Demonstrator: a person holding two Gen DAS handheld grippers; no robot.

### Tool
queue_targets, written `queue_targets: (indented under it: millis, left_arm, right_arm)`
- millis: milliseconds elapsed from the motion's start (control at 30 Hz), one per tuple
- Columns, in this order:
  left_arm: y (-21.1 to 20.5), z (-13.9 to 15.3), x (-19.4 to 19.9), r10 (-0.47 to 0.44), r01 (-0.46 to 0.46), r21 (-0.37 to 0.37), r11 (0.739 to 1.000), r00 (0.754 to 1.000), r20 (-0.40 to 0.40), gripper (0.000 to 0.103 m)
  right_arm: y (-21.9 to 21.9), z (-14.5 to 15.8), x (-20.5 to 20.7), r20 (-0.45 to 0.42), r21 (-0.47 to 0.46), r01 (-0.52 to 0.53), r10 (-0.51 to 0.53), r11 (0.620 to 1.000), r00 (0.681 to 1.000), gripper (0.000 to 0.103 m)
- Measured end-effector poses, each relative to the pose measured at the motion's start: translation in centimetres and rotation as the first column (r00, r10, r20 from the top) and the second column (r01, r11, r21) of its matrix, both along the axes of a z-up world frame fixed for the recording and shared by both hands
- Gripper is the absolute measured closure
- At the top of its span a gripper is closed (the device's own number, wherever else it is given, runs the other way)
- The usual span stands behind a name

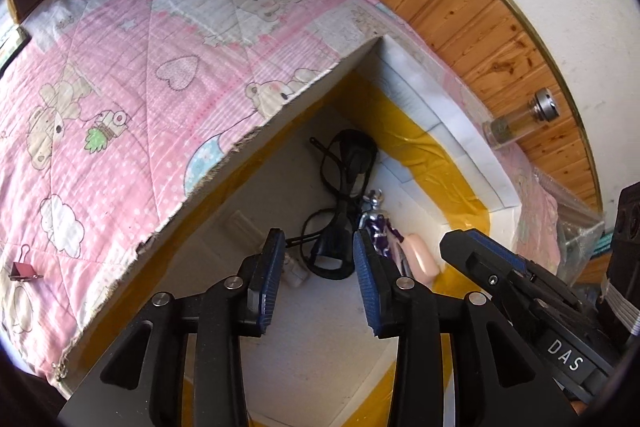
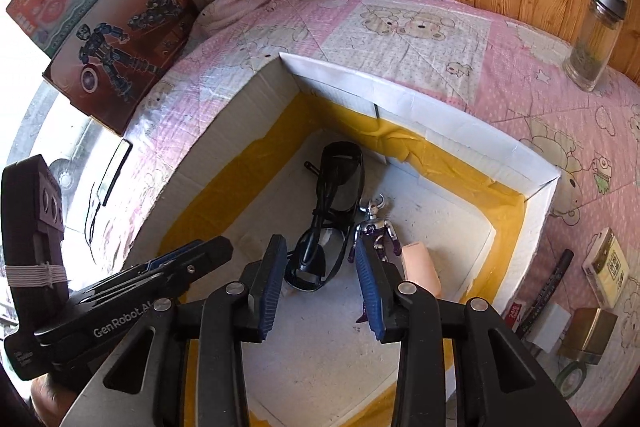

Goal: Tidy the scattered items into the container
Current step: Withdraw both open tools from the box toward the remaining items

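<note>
A white cardboard box with yellow tape inside sits on the pink quilt. In it lie black sunglasses, a silver and purple toy figure, a pink eraser-like block and a small white item. My left gripper is open and empty above the box. My right gripper is open and empty above the box too, beside the left one; it shows in the left wrist view.
A red binder clip lies on the quilt. A glass jar stands by the wooden wall. At the right lie a black pen, a small card box, a brass block, a white block and a tape roll. Toy boxes stand at the left.
</note>
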State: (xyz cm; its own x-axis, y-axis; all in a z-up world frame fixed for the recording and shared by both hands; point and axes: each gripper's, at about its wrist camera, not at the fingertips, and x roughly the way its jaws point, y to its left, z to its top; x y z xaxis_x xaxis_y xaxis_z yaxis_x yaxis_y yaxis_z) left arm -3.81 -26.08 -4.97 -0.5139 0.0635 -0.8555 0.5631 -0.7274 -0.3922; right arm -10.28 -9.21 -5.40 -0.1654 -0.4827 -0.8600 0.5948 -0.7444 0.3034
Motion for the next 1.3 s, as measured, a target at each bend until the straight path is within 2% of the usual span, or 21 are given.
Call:
queue_targets:
  millis: [133, 300, 433, 567, 667, 733, 800, 867, 933, 1033, 1300]
  left_arm:
    - [3.0, 1.8, -0.9, -0.099, 0.096, -0.050, 0.994, 0.994, -0.054, 0.066]
    - [6.4, 3.5, 0.3, -0.206, 0.195, -0.099, 0.976, 0.973, -0.108, 0.065]
    - [9.7, 5.7, 1.3, -0.327, 0.306, -0.140, 0.942, 0.930, -0.169, 0.062]
    - [13.8, 7.5, 2.8, -0.436, 0.385, -0.239, 0.891, 0.872, -0.221, 0.056]
    - [16.8, 6.9, 3.4, -0.508, 0.458, -0.246, 0.855, 0.834, -0.214, 0.054]
    - [18.9, 5.9, 3.3, -0.545, 0.503, -0.223, 0.835, 0.813, -0.205, 0.053]
    - [20.8, 5.0, 3.0, -0.576, 0.542, -0.202, 0.815, 0.796, -0.188, 0.053]
    - [22.5, 4.4, 2.4, -0.604, 0.572, -0.201, 0.795, 0.778, -0.174, 0.053]
    - [23.8, 3.9, 1.8, -0.611, 0.577, -0.218, 0.787, 0.778, -0.147, 0.053]
    - [25.0, 2.9, 0.7, -0.611, 0.579, -0.222, 0.785, 0.784, -0.114, 0.051]
    - [26.6, -1.4, -2.7, -0.570, 0.562, -0.162, 0.811, 0.822, -0.004, 0.050]
  right_arm:
    - [1.9, 1.8, 1.9, -0.063, -0.054, -0.031, 0.028, 0.998, 0.998, 0.065]
    - [6.4, 3.9, 4.6, -0.137, -0.096, -0.022, 0.009, 0.995, 0.991, 0.065]
    - [11.0, 6.1, 6.3, -0.144, -0.152, 0.006, -0.028, 0.988, 0.989, 0.059]
    - [14.4, 7.8, 7.5, -0.150, -0.231, -0.027, -0.008, 0.973, 0.989, 0.054]
    - [17.3, 7.2, 8.4, -0.200, -0.256, -0.040, -0.013, 0.966, 0.980, 0.053]
    - [19.6, 5.8, 8.8, -0.238, -0.249, -0.006, -0.055, 0.969, 0.970, 0.052]
    - [22.1, 3.8, 8.7, -0.247, -0.259, 0.049, -0.115, 0.965, 0.962, 0.052]
    - [24.2, 1.8, 8.2, -0.215, -0.281, 0.097, -0.161, 0.955, 0.963, 0.052]
    - [25.4, 0.2, 7.2, -0.167, -0.273, 0.156, -0.207, 0.949, 0.964, 0.052]
    - [25.7, -0.8, 5.3, -0.150, -0.230, 0.215, -0.253, 0.949, 0.956, 0.052]
    - [27.0, -2.1, 3.1, -0.114, -0.179, 0.344, -0.366, 0.922, 0.923, 0.049]
